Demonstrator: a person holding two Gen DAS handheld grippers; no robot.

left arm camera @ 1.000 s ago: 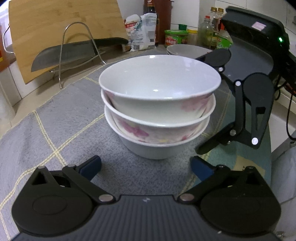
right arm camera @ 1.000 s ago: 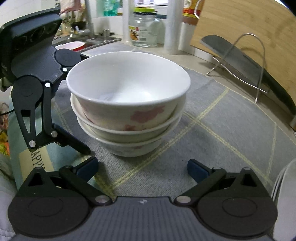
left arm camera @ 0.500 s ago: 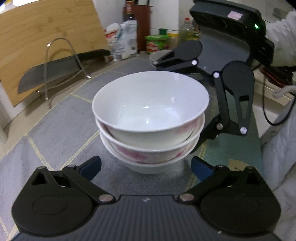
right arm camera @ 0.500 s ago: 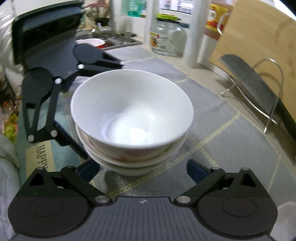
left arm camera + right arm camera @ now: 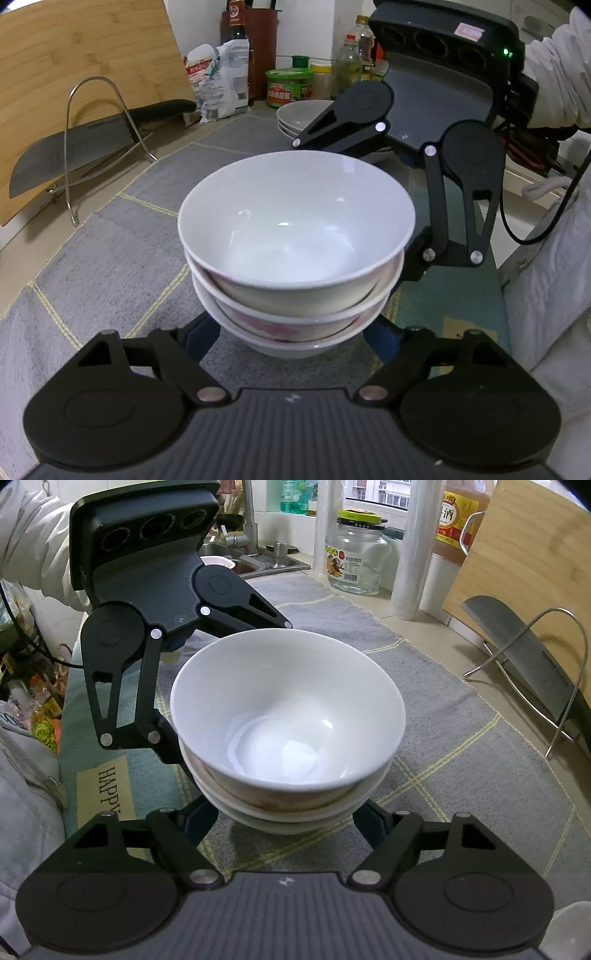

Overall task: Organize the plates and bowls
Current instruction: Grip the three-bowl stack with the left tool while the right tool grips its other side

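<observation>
Both my grippers clamp the stack of three white ceramic bowls on the grey checked mat.

My left gripper grips its base; my right gripper is closing on it from opposite. Next, I judge: a level joint lift.

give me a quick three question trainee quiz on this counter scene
1. How many bowls are in the bowl stack?
2. True or false: the cleaver lies flat on the mat.
3. In the left wrist view, what sits behind the stack? A) a pile of shallow dishes B) a kettle C) a frying pan

Key
1. Three.
2. False: it leans up by the cutting board.
3. A.
</observation>
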